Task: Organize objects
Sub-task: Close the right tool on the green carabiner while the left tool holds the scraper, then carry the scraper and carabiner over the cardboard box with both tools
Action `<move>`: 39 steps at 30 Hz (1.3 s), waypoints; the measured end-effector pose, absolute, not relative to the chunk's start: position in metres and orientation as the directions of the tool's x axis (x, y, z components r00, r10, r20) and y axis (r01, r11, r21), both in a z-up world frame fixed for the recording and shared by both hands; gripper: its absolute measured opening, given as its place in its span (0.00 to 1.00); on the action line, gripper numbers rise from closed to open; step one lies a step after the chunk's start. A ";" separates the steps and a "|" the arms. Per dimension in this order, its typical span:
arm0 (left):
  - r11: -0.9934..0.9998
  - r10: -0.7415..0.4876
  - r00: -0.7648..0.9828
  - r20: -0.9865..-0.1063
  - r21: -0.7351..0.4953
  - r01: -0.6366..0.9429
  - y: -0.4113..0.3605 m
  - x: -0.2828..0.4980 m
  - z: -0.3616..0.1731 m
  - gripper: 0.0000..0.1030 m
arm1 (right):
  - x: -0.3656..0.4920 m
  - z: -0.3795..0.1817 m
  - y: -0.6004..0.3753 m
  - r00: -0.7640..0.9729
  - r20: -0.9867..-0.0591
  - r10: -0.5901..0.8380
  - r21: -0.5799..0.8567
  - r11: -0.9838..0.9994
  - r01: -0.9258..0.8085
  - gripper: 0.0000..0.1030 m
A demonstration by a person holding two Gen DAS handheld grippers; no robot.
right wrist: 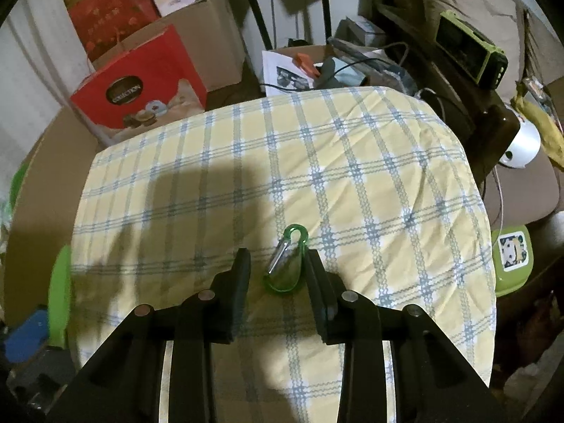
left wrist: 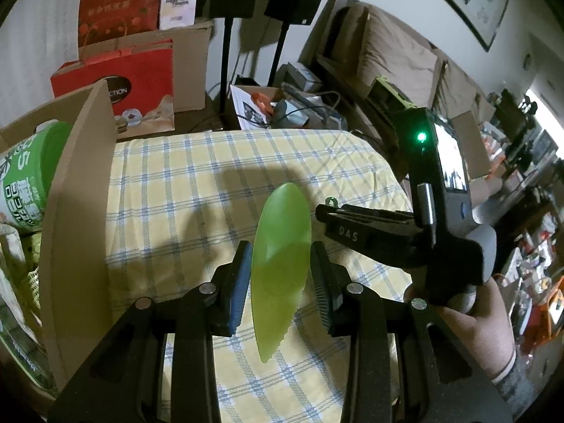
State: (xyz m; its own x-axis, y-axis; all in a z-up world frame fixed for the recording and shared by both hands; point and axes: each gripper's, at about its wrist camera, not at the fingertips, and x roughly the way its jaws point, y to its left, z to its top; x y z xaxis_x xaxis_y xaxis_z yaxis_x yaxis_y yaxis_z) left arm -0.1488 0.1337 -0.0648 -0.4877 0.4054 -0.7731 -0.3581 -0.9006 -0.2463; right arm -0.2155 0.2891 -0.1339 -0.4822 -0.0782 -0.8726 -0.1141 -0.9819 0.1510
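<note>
In the left wrist view my left gripper [left wrist: 281, 252] is shut on a green plastic scoop-like blade [left wrist: 280, 264], held on edge above the yellow plaid cloth [left wrist: 169, 194]. My right gripper shows in that view [left wrist: 322, 213] to the right, low over the cloth. In the right wrist view my right gripper [right wrist: 278, 257] is open, its jaws either side of a small green carabiner [right wrist: 286, 262] that lies on the plaid cloth [right wrist: 370, 176]. The carabiner rests against the right finger. The green blade's edge [right wrist: 60, 296] shows at far left.
An open cardboard box [left wrist: 75, 246] with a green can [left wrist: 26, 176] stands left of the table. Red gift boxes [right wrist: 141, 84], cardboard boxes and speaker stands are behind. A cluttered sofa [left wrist: 398, 56] is on the right. A green lidded container [right wrist: 513, 257] sits right of the table.
</note>
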 end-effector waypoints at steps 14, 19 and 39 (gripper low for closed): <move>-0.906 0.401 -0.484 -0.777 -0.258 -0.337 0.126 -0.153 -0.065 0.30 | -0.215 -0.136 0.294 -0.507 -0.858 -0.077 0.144 -0.985 -0.096 0.17; -0.908 0.398 -0.487 -0.777 -0.259 -0.329 0.123 -0.154 -0.064 0.30 | -0.207 -0.128 0.299 -0.533 -0.842 -0.084 0.156 -0.984 -0.091 0.05; -0.909 0.402 -0.481 -0.779 -0.276 -0.312 0.116 -0.157 -0.064 0.30 | -0.204 -0.138 0.266 -0.530 -0.847 0.044 -0.001 -0.997 -0.080 0.22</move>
State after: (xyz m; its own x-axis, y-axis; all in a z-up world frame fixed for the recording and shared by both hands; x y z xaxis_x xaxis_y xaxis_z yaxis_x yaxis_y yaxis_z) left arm -0.1573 0.1163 -0.0642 -0.4810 0.4018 -0.7792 -0.3124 -0.9090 -0.2758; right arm -0.2039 0.2661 -0.1376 -0.5296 0.0435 -0.8472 -0.0800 -0.9968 -0.0012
